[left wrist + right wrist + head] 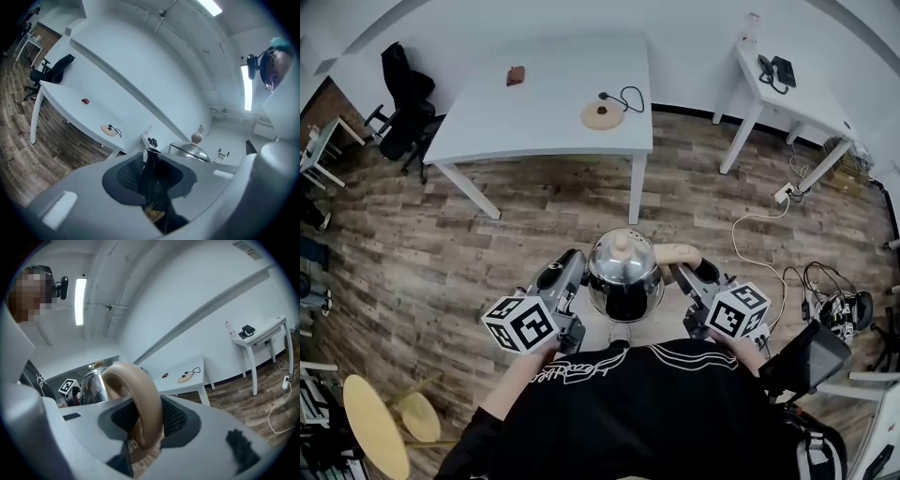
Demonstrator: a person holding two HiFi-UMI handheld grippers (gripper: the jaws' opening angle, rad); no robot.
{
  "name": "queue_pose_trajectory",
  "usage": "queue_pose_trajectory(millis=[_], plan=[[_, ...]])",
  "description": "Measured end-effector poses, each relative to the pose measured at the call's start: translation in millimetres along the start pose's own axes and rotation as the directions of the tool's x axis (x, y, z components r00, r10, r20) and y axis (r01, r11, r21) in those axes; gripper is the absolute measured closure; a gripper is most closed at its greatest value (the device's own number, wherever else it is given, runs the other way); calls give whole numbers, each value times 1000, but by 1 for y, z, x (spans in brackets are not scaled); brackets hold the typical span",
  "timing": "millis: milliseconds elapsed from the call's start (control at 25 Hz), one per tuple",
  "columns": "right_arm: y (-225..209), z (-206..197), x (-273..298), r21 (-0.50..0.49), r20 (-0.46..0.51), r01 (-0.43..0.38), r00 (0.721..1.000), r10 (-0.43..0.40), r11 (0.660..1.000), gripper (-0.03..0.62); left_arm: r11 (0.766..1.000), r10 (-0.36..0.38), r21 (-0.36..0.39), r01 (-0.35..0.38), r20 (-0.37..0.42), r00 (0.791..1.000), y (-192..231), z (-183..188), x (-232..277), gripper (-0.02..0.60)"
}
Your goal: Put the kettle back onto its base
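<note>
A shiny steel kettle (623, 274) with a tan knob hangs over the wooden floor, close in front of the person. My left gripper (570, 274) is shut on its dark spout (151, 174). My right gripper (684, 275) is shut on the kettle's tan curved handle (140, 397). The kettle's lid (189, 149) shows past the left jaws, and its body (93, 386) beside the handle. The round tan base (602, 115) with its black cord lies on the white table (534, 112) ahead, apart from the kettle. That base (108, 130) (186, 378) is small and distant in both gripper views.
A small brown object (516, 75) lies on the same table. A black office chair (403, 103) stands at its left end. A second white table (792, 98) with a black device is at the right; cables (759, 220) trail on the floor. Yellow stools (375, 427) stand at the lower left.
</note>
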State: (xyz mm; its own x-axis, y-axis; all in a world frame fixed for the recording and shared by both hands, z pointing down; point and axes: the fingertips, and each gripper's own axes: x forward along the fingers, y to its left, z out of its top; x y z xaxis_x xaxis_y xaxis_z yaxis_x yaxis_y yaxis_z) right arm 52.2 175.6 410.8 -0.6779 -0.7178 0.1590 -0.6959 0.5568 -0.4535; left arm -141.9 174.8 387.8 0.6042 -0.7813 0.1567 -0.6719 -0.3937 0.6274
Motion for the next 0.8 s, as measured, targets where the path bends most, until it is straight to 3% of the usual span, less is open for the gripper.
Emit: queue_pose_trajectory(millis=[280,800], plan=[[-19,39,67,-28,44,35,998,-34,999,459,999,-44,23,44,-1,999,40,60,49,515],[-85,69,109,4,48,45,998,-45,999,459,998,-53,31,55,-50,997,59,79,127,517]])
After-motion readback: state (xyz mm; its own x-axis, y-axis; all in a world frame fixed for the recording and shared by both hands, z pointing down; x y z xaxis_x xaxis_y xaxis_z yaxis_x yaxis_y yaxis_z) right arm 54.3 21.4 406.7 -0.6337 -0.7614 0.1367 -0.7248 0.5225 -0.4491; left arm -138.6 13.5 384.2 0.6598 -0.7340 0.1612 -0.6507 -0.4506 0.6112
